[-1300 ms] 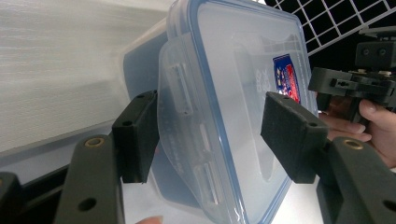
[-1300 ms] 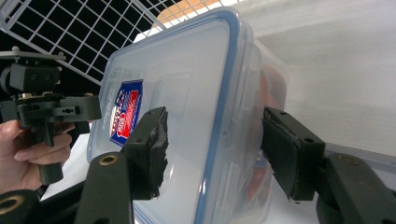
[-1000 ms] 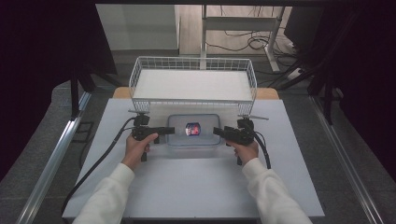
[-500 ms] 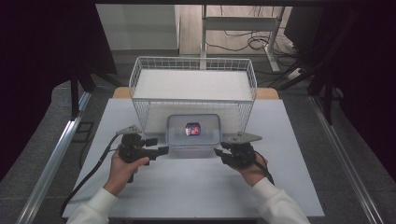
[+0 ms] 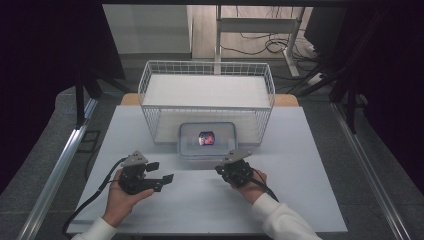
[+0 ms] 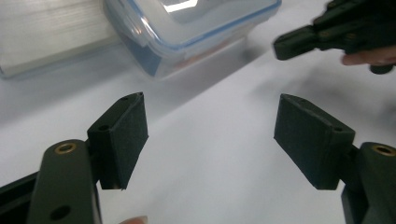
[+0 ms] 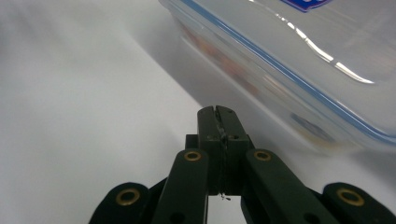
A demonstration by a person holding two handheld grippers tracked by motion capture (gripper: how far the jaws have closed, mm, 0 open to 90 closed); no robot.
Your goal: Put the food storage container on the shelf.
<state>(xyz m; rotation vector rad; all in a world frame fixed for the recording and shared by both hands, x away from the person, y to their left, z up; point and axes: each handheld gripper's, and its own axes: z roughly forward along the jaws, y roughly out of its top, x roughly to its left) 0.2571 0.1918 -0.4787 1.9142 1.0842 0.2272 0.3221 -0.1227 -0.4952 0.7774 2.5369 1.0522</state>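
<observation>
1. Container (image 5: 207,139): clear lidded box sits at table (image 5: 300,200) centre, just beside the wire basket (image 5: 207,95) at 12 o'clock.
2. Your left gripper (image 5: 162,180), at 8 o'clock of it, has jaws wide, likely ready to grasp.
3. Your right gripper (image 5: 222,170), at 5 o'clock, has jaws pressed together, empty.

Ahead of both the left gripper (image 5: 161,171) and the right gripper (image 5: 220,170), a clear lidded container (image 5: 207,140) with a blue seal rests on the white desk (image 5: 200,205); something red shows through its lid. It lies closer to the right gripper, just past its tip. Beyond the container stands a white wire basket (image 5: 207,65), the container tucked against its near side. Further off, past the desk's far edge, cables (image 5: 272,45) trail on the floor beneath a white frame (image 5: 255,25).
</observation>
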